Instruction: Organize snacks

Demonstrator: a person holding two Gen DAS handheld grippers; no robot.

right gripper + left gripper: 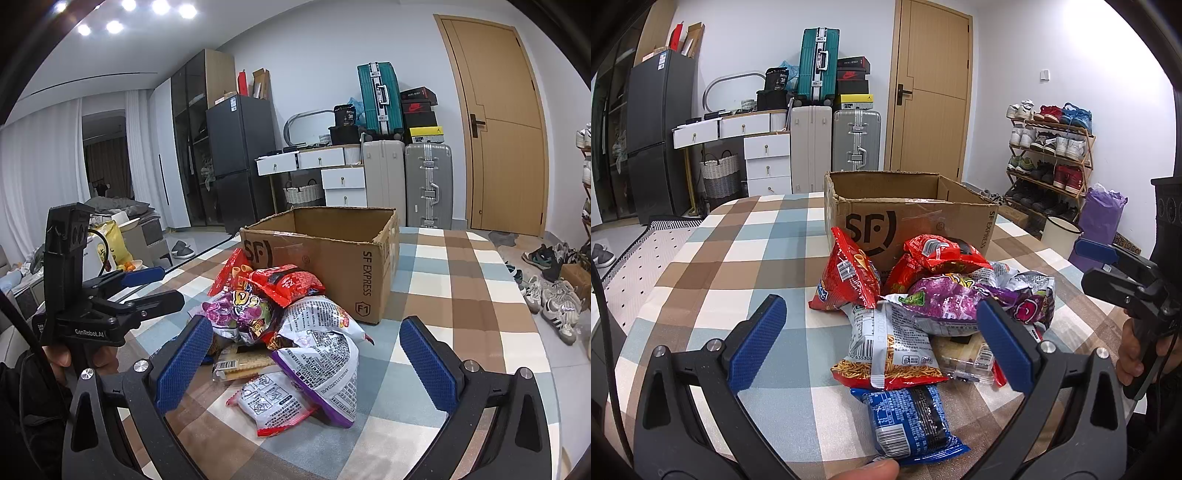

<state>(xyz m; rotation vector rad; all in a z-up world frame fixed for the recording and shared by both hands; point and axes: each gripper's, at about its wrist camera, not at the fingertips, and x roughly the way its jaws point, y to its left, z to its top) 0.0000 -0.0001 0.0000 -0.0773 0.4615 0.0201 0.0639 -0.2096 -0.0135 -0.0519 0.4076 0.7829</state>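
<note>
I am working over one table [738, 236] under a checked cloth of brown, blue-grey and cream, and on it one open cardboard box [912, 221] printed with SF Express is standing, its flaps up and its inside hidden from me. Just in front of the box, touching its near wall, one heap of snack packets [923, 306] is lying; I am counting about eight, though some are buried and I cannot be sure. Three of them are red, one propped upright at the left; one purple bag [960, 299] is lying on top with a silvery packet beside it; one orange noodle packet [886, 354] is sitting below with its barcode up; a clear-wrapped biscuit pack is peeking out underneath; and one blue packet [908, 421] is lying nearest me, apart from the box. I am holding my left gripper [882, 339] spread wide over the heap, gripping nothing. My right gripper [306, 354] is likewise gaping wide on the heap's other side, its blue pads [184, 365] touching no packet.
</note>
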